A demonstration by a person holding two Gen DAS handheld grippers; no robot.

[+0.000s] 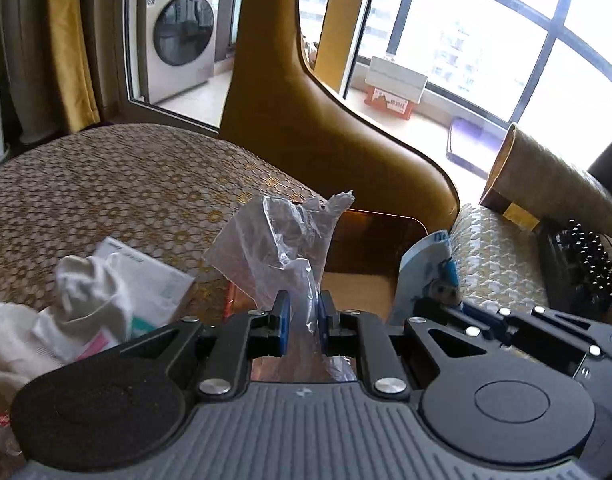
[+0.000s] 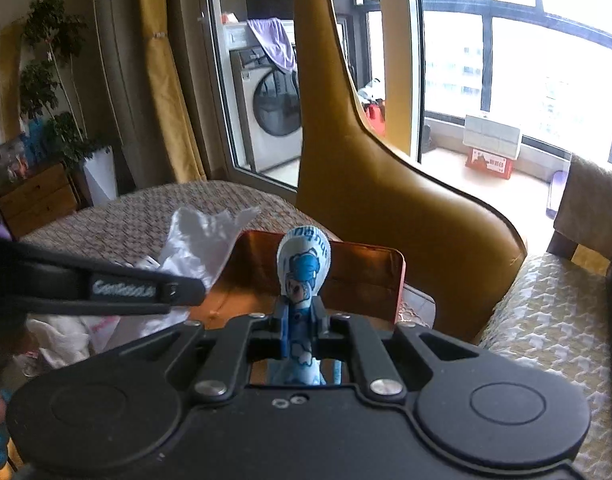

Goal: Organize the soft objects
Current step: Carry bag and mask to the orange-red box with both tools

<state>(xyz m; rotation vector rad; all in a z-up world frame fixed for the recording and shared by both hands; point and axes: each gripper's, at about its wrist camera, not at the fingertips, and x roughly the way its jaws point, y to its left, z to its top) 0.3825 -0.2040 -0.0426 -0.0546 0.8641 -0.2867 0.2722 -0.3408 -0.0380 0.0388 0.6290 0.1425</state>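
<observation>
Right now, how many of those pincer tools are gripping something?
2. The left gripper pinches a clear plastic bag over the orange box. The right gripper, beside it, clamps a blue-and-white cartoon packet above the same box.

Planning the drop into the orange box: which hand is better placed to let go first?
Right, probably. The right gripper holds the blue packet directly before the orange box. The left gripper holds its clear bag toward the box's left edge.
</observation>
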